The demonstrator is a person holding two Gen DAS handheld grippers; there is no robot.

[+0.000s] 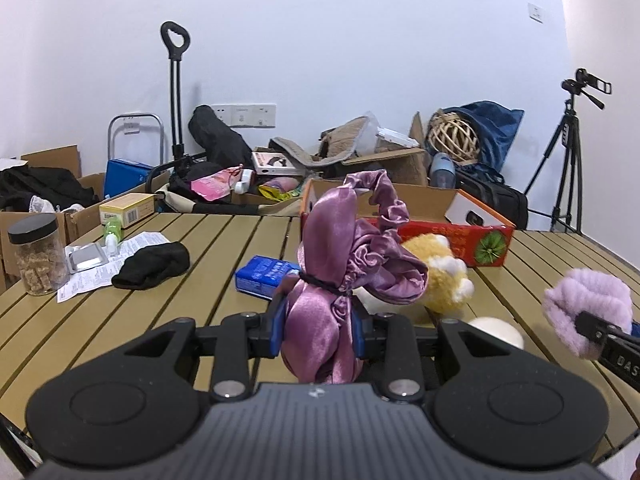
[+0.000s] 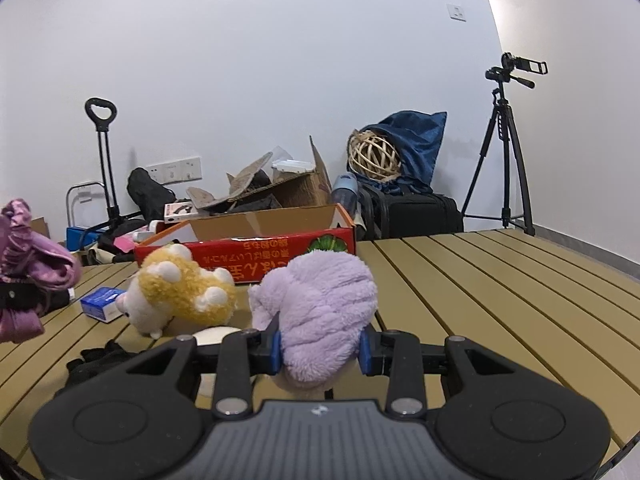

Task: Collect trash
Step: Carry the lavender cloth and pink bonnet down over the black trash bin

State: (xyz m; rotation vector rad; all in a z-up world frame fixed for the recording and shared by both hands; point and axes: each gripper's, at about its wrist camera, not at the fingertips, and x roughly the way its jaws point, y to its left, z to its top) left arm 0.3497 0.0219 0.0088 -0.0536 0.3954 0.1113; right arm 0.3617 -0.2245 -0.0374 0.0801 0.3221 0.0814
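My left gripper [image 1: 319, 330] is shut on a purple satin bonnet [image 1: 344, 264] tied with a black band, held above the slatted table [image 1: 224, 240]. My right gripper [image 2: 320, 346] is shut on a fluffy lilac cloth [image 2: 320, 304], also held above the table [image 2: 480, 280]. The lilac cloth and right gripper show at the right edge of the left wrist view [image 1: 584, 312]. The bonnet shows at the left edge of the right wrist view [image 2: 28, 260]. A red open cardboard box stands at the table's far side [image 1: 460, 236] [image 2: 256, 252].
A yellow plush toy [image 2: 184, 292], a blue packet [image 1: 264, 276], a white ball [image 1: 496, 330], a black cloth [image 1: 152, 266], a paper sheet with blister pack [image 1: 86, 258], a jar [image 1: 38, 260] and a small bottle [image 1: 112, 234] lie on the table. Cartons, bags and a tripod [image 2: 504, 152] stand behind.
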